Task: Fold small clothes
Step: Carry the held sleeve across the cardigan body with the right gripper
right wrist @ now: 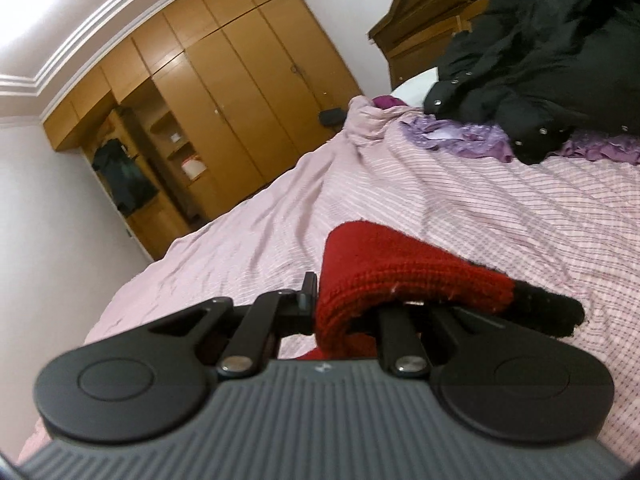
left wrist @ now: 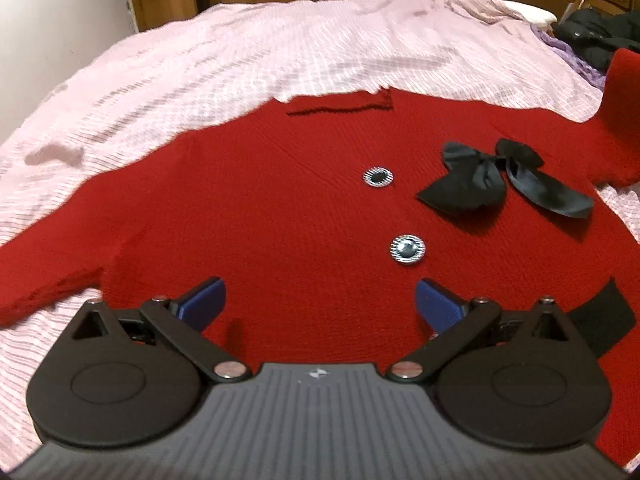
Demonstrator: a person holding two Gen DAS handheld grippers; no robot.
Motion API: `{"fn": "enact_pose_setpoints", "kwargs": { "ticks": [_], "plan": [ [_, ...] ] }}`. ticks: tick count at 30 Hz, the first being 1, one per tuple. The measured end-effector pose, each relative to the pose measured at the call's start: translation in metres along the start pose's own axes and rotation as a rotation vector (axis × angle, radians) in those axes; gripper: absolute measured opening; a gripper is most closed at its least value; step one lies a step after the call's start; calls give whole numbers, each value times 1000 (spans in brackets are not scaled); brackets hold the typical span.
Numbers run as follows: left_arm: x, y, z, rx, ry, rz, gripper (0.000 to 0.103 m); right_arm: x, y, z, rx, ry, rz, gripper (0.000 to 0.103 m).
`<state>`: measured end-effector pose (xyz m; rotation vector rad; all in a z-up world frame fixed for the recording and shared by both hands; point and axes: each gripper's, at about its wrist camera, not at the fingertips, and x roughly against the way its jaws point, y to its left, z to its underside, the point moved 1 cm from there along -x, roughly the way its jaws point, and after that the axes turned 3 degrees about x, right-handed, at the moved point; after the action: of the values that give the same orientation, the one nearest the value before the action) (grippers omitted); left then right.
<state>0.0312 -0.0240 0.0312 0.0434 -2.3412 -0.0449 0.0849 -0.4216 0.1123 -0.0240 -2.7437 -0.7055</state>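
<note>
Your left tongs (left wrist: 320,304) hang spread wide over the red sweater (left wrist: 280,208) lying flat on the bed (left wrist: 200,52). Your right tongs (right wrist: 348,304) pinch its sleeve (right wrist: 400,276), lifted off the bedsheet.

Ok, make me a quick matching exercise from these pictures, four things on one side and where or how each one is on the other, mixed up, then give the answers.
Things:
1. bow
2. sleeve
3. left gripper
4. jacket

States:
A. open above the sweater
B. black, piled at the head of the bed
C. clamped in the right gripper
D. black, lying on the red knit

Pairs: 1-D, 2-C, 3-A, 4-B
</note>
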Motion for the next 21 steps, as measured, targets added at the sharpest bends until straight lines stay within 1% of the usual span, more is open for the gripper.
{"fn": "enact_pose_setpoints", "kwargs": {
  "ticks": [3,11,21],
  "plan": [
    [6,11,-1,9,-12,-25,103,-2,14,2,12,7,-9,14],
    [13,42,0,58,-13,-43,103,-9,58,13,83,30,-41,14],
    [20,74,1,116,-31,-67,103,-19,107,26,116,57,-93,14]
  ]
}}
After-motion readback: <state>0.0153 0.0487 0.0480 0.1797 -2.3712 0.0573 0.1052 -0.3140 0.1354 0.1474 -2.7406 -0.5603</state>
